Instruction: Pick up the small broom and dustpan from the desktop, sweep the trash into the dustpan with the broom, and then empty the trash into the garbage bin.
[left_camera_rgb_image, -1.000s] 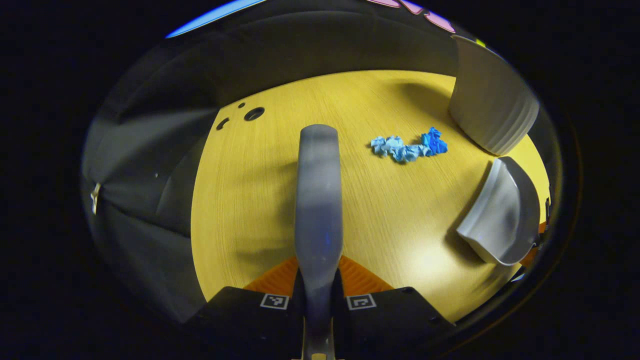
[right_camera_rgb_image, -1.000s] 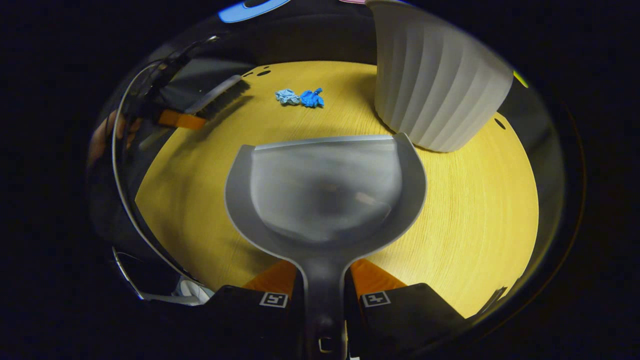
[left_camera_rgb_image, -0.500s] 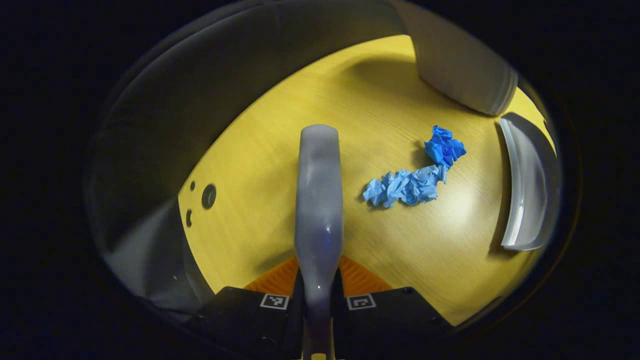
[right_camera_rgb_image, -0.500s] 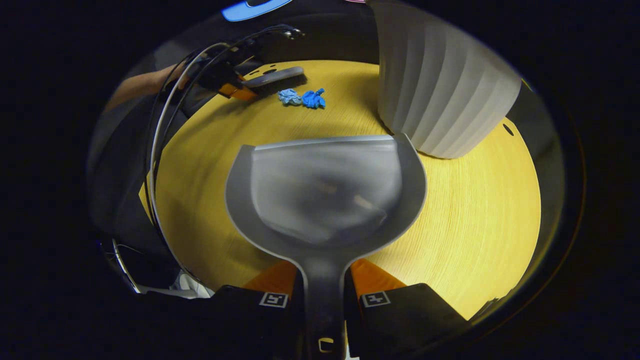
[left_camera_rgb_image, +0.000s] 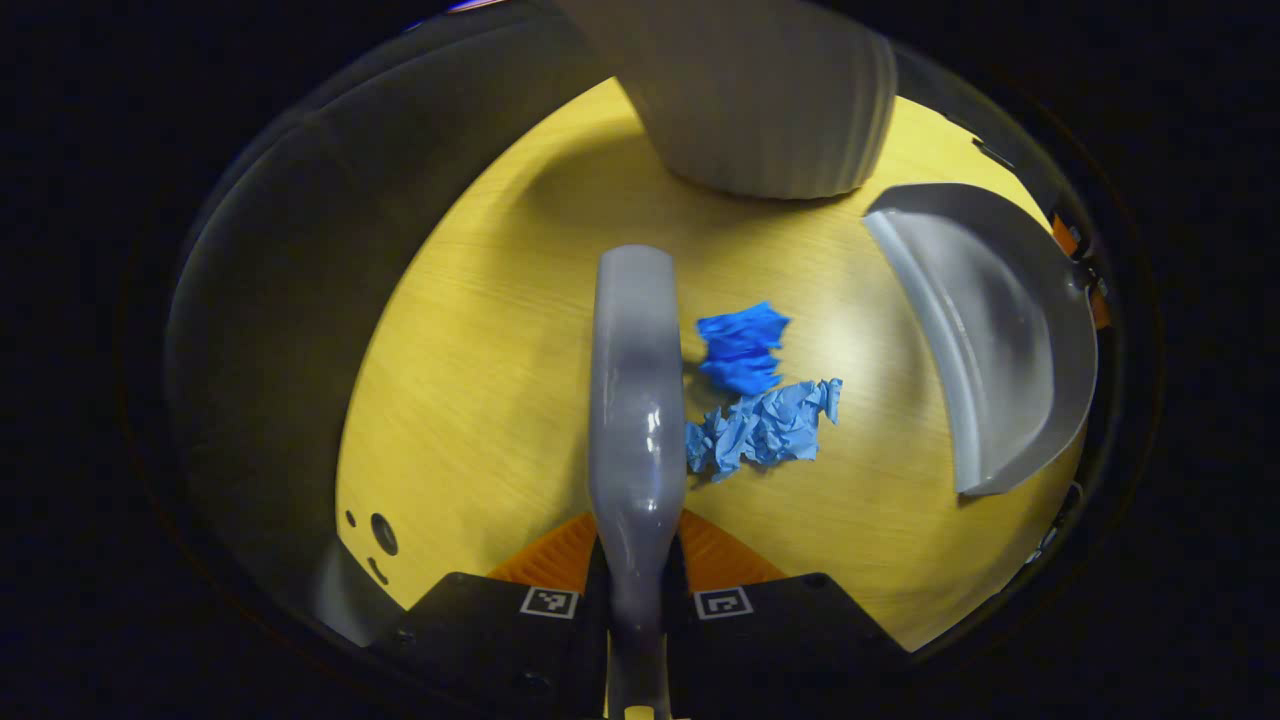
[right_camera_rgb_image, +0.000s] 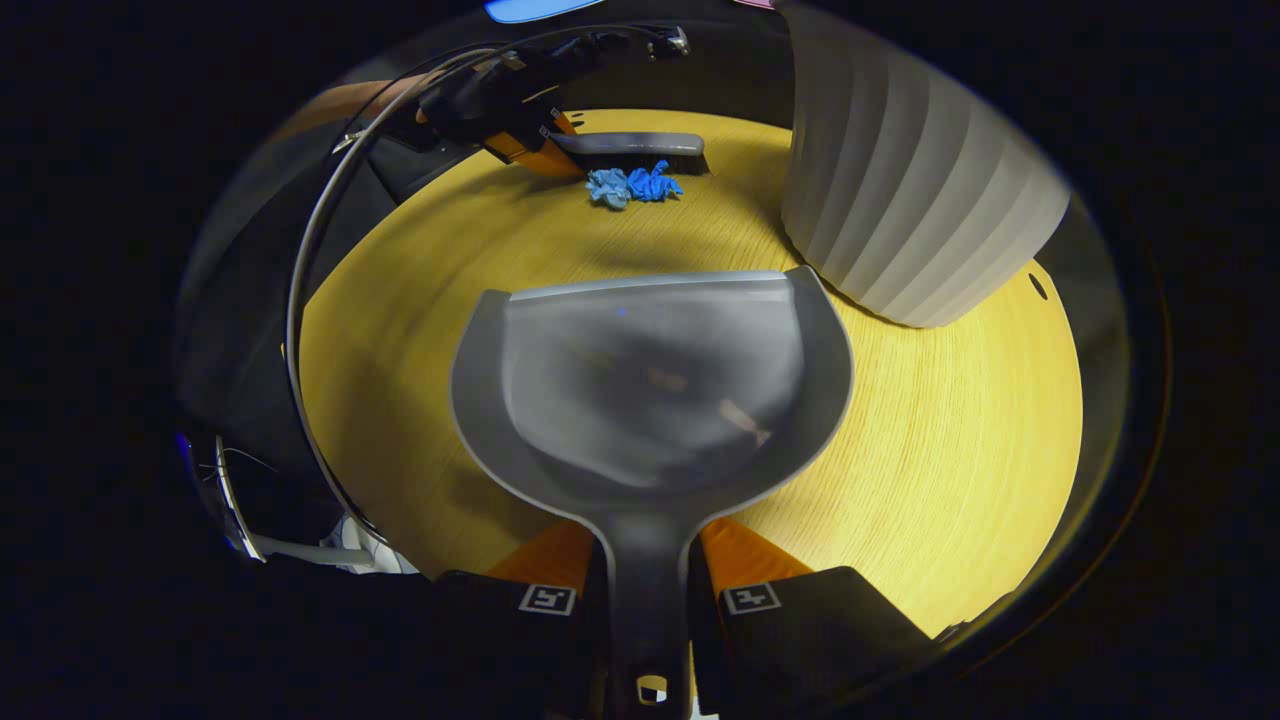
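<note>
Broom (left_camera_rgb_image: 636, 400) and dustpan (right_camera_rgb_image: 650, 390) held over the counter (left_camera_rgb_image: 480, 380), trash between them.

The left hand-held gripper (left_camera_rgb_image: 636, 560) is clamped on the broom's handle, the broom head reaching forward with the crumpled blue trash (left_camera_rgb_image: 755, 400) just beside it on its right. In the right gripper view the broom (right_camera_rgb_image: 625, 145) lies just behind the trash (right_camera_rgb_image: 632, 186), its bristles seemingly touching the paper. The right hand-held gripper (right_camera_rgb_image: 648, 570) is clamped on the dustpan's handle; the pan's open edge faces the trash, well apart from it. The ribbed bin (right_camera_rgb_image: 915, 200) stands on the counter just beside the dustpan's right corner.
</note>
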